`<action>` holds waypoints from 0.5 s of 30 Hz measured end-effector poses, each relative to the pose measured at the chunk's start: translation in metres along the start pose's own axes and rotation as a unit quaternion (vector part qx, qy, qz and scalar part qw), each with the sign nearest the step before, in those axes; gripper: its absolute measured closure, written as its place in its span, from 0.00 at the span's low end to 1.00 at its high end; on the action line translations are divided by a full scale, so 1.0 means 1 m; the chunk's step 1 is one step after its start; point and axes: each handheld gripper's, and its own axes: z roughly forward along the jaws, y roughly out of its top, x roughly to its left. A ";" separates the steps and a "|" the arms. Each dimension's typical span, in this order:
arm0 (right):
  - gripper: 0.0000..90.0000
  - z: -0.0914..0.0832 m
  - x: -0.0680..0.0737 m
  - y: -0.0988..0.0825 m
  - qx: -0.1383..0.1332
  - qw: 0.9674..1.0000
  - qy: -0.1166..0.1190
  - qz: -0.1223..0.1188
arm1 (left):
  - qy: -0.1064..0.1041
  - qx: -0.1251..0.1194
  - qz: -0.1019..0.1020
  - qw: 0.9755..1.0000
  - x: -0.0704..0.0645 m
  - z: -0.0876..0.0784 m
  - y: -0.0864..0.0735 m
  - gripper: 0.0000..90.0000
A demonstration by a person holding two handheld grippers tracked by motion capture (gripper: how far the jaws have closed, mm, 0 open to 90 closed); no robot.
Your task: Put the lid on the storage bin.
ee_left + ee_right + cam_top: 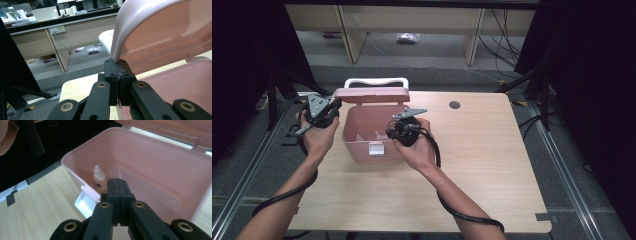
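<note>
A pink plastic box [362, 145] stands on the wooden table [472, 170], with its lid [372, 95] raised and a white handle [376, 81] on top. My left gripper [336, 104] is at the lid's left edge. In the left gripper view its jaws [117, 65] are shut on the rim of the lid [162, 32]. My right gripper [389, 132] hovers over the box's front right rim, shut and empty [119, 183]. A small white dropper bottle [99, 178] stands upright inside the box [75, 152], near the front wall.
A white latch [376, 148] hangs on the box's front. A round cable hole [454, 105] sits in the table behind the box. Dark stands flank the table on both sides, and desks stand beyond it. The table is bare to the right of the box.
</note>
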 end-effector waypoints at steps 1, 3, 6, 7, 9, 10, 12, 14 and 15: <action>1.00 0.000 -0.001 0.000 -0.006 1.000 -0.001 0.000 | 0.000 -0.001 -0.002 1.000 0.000 0.000 0.000 0.98; 1.00 -0.003 -0.005 0.001 -0.007 1.000 -0.007 0.002 | -0.001 0.001 0.000 1.000 0.000 -0.001 -0.001 0.98; 1.00 -0.006 -0.009 0.003 -0.018 1.000 -0.008 -0.002 | -0.002 0.000 -0.003 1.000 0.000 -0.002 -0.003 0.98; 1.00 -0.008 -0.009 0.004 -0.017 1.000 -0.010 0.009 | -0.003 0.001 -0.002 1.000 0.000 -0.003 -0.003 0.98; 1.00 -0.009 -0.012 0.005 -0.025 1.000 -0.013 0.012 | -0.003 0.002 -0.003 1.000 -0.001 -0.004 -0.005 0.97; 1.00 -0.011 -0.013 0.006 -0.025 1.000 -0.015 0.011 | -0.004 0.001 -0.003 1.000 -0.001 -0.005 -0.006 0.97; 1.00 -0.012 -0.015 0.008 -0.030 0.999 -0.017 0.008 | -0.004 0.001 -0.004 1.000 -0.001 -0.006 -0.007 0.97; 1.00 -0.013 -0.016 0.009 -0.037 0.999 -0.021 0.009 | -0.005 0.003 -0.004 1.000 -0.002 -0.007 -0.008 0.97; 1.00 -0.014 -0.017 0.010 -0.038 0.999 -0.017 0.012 | -0.006 0.002 -0.005 1.000 -0.002 -0.008 -0.009 0.97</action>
